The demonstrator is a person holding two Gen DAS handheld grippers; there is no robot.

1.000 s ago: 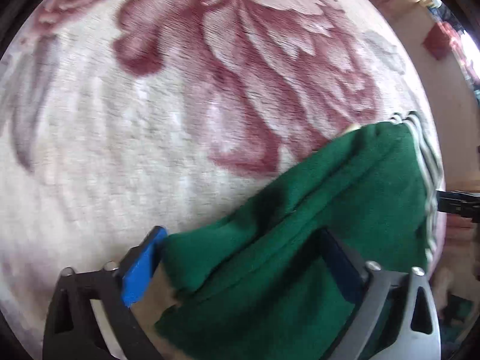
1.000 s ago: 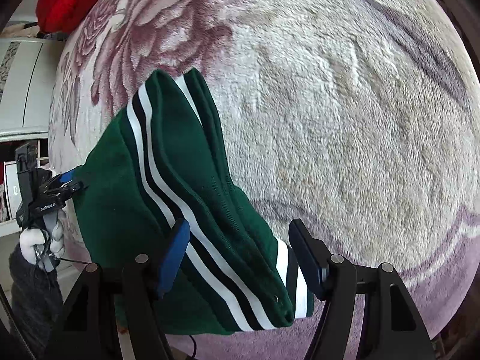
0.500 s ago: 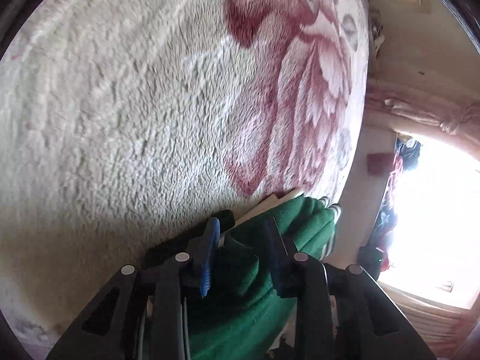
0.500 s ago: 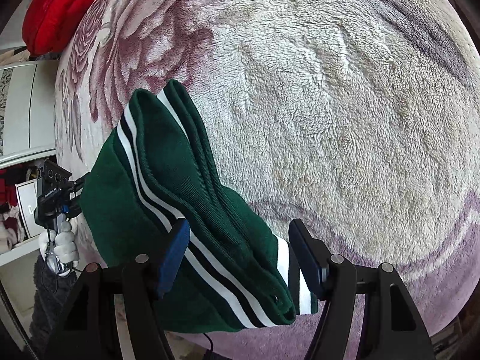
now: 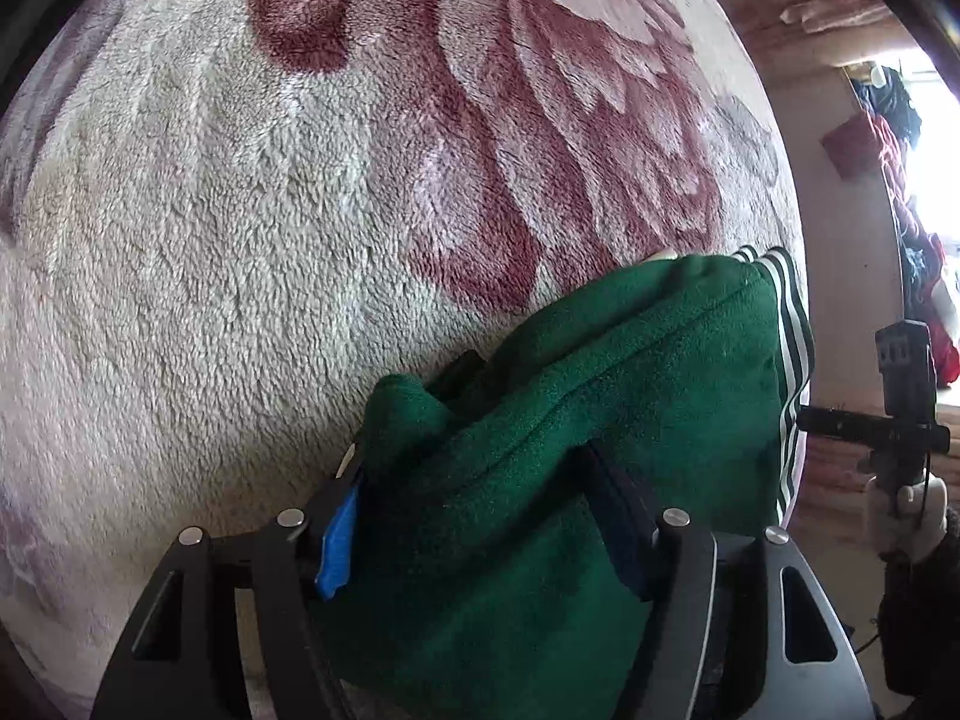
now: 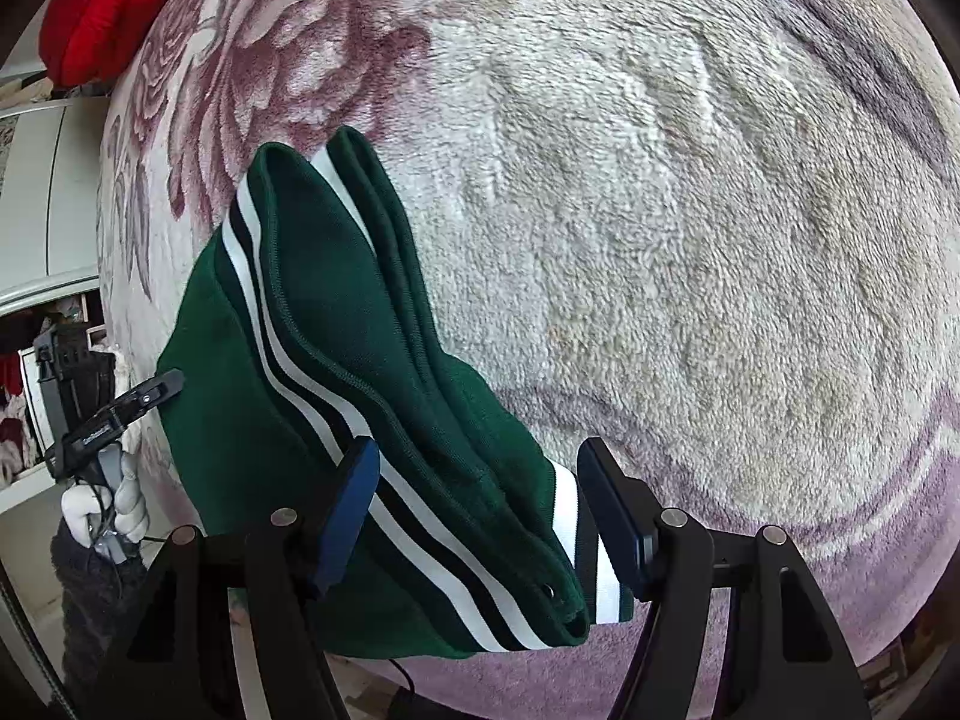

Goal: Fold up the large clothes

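Observation:
A folded dark green garment (image 5: 600,396) with white and black side stripes (image 6: 282,324) lies at the edge of a plush floral blanket (image 5: 270,228). My left gripper (image 5: 480,528) straddles one bunched end. Its jaws are opening, and the green cloth fills the gap and spills over both fingers. At the other end my right gripper (image 6: 483,510) is shut on the thick striped end of the garment. The right wrist view also shows the left gripper (image 6: 144,396) at the garment's far edge, held by a white-gloved hand (image 6: 114,510).
The blanket (image 6: 690,228) spreads wide beyond the garment. A red cloth (image 6: 108,6) lies at its far corner beside a white cabinet (image 6: 54,210). The bed's edge runs just under the garment. Hanging clothes (image 5: 900,138) and a bright window are at the right.
The left gripper clamped narrowly on a cloth edge while swinging aside. It is back over the garment's end with wider jaws. The right gripper's hold looks unchanged, and its view shifted slightly.

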